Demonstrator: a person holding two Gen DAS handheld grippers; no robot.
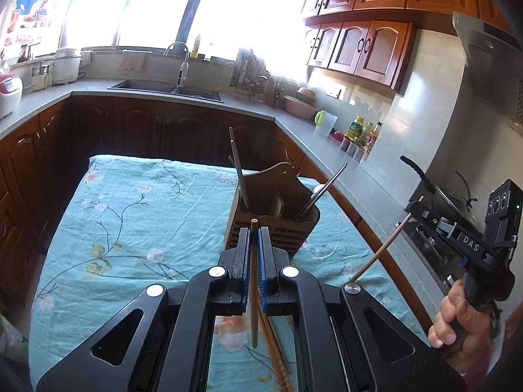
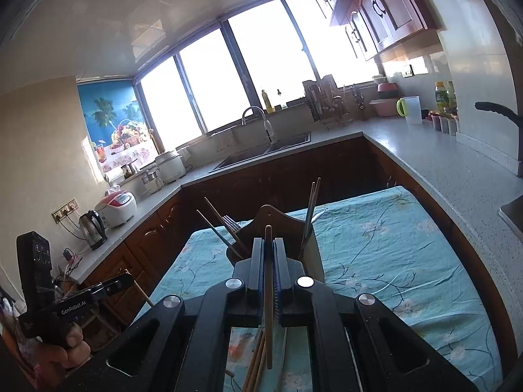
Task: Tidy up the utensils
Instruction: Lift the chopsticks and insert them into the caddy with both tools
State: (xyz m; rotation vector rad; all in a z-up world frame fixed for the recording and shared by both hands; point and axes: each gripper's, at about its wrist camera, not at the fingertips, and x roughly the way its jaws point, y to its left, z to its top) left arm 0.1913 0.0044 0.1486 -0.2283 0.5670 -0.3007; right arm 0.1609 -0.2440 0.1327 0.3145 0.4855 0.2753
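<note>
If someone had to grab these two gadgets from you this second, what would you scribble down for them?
Left gripper: shut on one wooden chopstick, held above the table.
Right gripper: shut on another wooden chopstick.
Wooden utensil holder stands ahead on the floral tablecloth.
Done: chopsticks, a fork and metal utensils already stand in it.
Left: drop both in; more loose chopsticks lie below.

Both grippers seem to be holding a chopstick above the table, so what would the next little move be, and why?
Probably carry the left gripper forward over the wooden utensil holder and lower its chopstick in. The holder stands just ahead on the floral tablecloth with utensils already upright in it. The right gripper also grips a chopstick, so it could follow.
</note>
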